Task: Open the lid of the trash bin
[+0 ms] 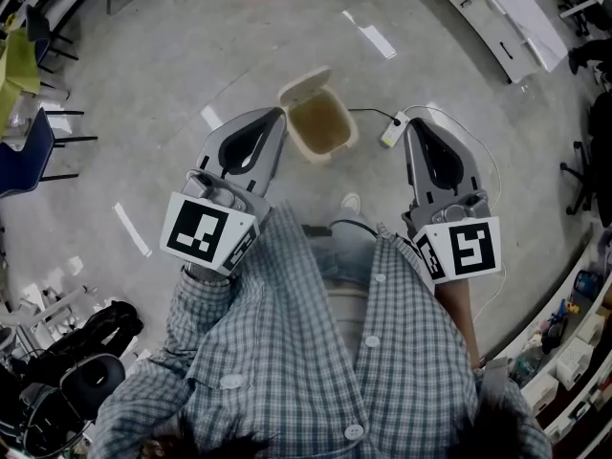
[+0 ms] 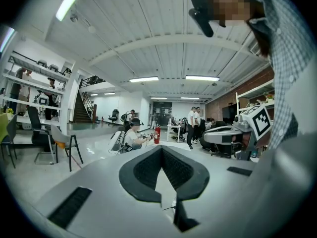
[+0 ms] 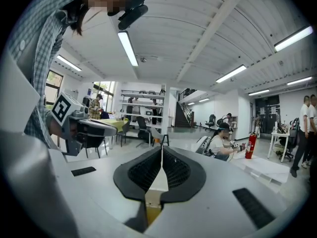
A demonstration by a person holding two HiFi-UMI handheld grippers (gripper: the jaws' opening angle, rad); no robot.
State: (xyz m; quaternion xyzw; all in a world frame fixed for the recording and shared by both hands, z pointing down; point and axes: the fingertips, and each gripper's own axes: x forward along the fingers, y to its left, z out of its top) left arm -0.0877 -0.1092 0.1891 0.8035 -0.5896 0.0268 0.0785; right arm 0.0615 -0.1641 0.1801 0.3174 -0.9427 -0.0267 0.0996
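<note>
The small beige trash bin (image 1: 321, 124) stands on the grey floor ahead of the person's feet. Its lid (image 1: 304, 86) is swung up and back, and the tan inside shows. My left gripper (image 1: 279, 113) is held above the floor just left of the bin, jaws shut and holding nothing. My right gripper (image 1: 411, 122) hangs to the right of the bin, well apart from it, shut and holding nothing too. In the left gripper view the left gripper (image 2: 162, 148) points level across the room. In the right gripper view the bin (image 3: 152, 211) shows below the right gripper (image 3: 162, 151).
A white power strip (image 1: 393, 130) with a cable lies on the floor right of the bin. A blue chair (image 1: 29, 151) stands at the left, a white desk (image 1: 507, 17) at the far right. Several people (image 2: 193, 125) and a fire extinguisher (image 2: 156, 134) are across the room.
</note>
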